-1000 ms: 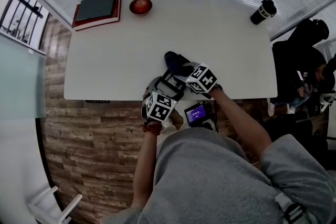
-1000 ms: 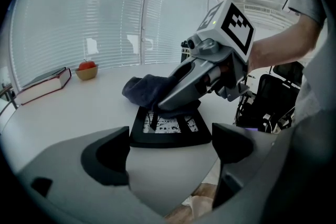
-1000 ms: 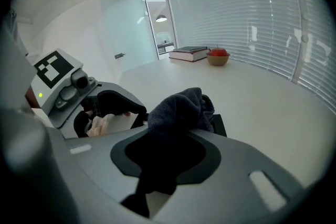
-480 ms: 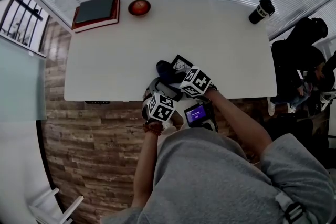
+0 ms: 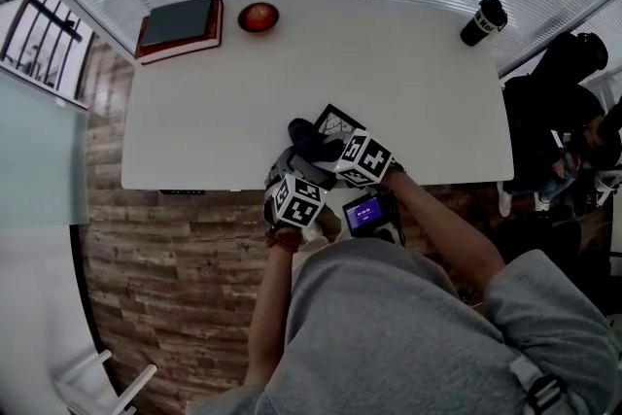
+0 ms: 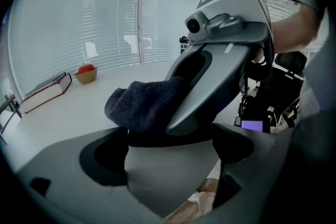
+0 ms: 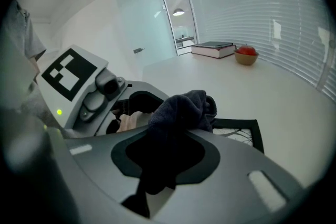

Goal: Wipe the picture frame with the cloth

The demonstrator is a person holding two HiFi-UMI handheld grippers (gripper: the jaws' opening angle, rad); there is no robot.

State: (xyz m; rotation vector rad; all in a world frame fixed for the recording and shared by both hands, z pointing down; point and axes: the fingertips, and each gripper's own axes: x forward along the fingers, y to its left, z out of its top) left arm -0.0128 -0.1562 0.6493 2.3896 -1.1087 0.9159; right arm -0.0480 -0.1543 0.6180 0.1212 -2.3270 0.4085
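Up close, my left gripper (image 6: 169,152) clamps the near edge of the picture frame (image 5: 338,122), which sits at the table's (image 5: 214,112) front edge. My right gripper (image 7: 165,159) is closed on the dark cloth (image 7: 184,110), bunched over the frame. Along the far edge sit a book (image 5: 180,20), an apple bowl (image 5: 259,16) and a black cup (image 5: 485,19).

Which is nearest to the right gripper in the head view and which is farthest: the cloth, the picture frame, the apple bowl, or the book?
1. cloth, in the right gripper's jaws
2. picture frame, just beyond
3. apple bowl, at the table's far edge
4. book, at the far left corner
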